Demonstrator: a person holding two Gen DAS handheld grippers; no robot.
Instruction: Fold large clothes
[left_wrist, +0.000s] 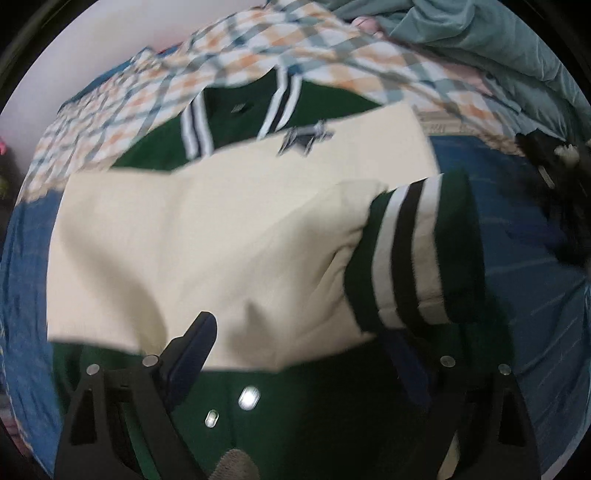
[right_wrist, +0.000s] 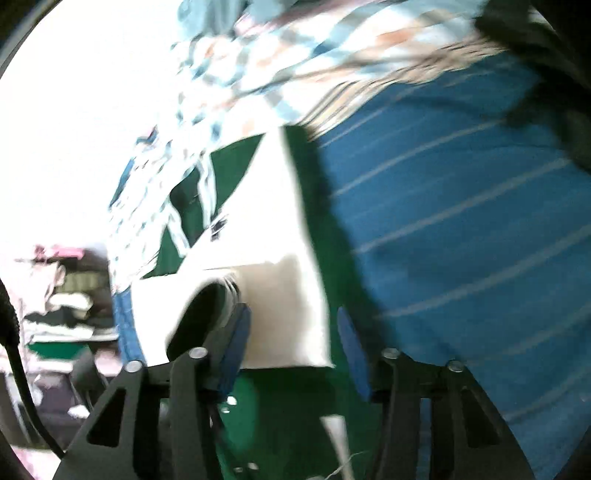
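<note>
A green varsity jacket (left_wrist: 317, 413) with cream sleeves lies on a blue striped bed sheet (left_wrist: 517, 229). Both cream sleeves (left_wrist: 207, 240) are folded across its chest; one ends in a green cuff with white and black stripes (left_wrist: 413, 251). The striped collar (left_wrist: 236, 122) points away. My left gripper (left_wrist: 306, 350) is open over the jacket's lower edge, near the silver snaps (left_wrist: 249, 398). In the right wrist view the jacket (right_wrist: 280, 406) and its cream sleeve (right_wrist: 280, 302) lie under my right gripper (right_wrist: 291, 336), which is open. This view is blurred.
A plaid blanket (left_wrist: 280, 48) and a teal duvet (left_wrist: 498, 48) lie bunched at the far end of the bed. A dark object (left_wrist: 554, 173) sits at the right. Cluttered shelves (right_wrist: 62, 314) stand to the left beyond the bed.
</note>
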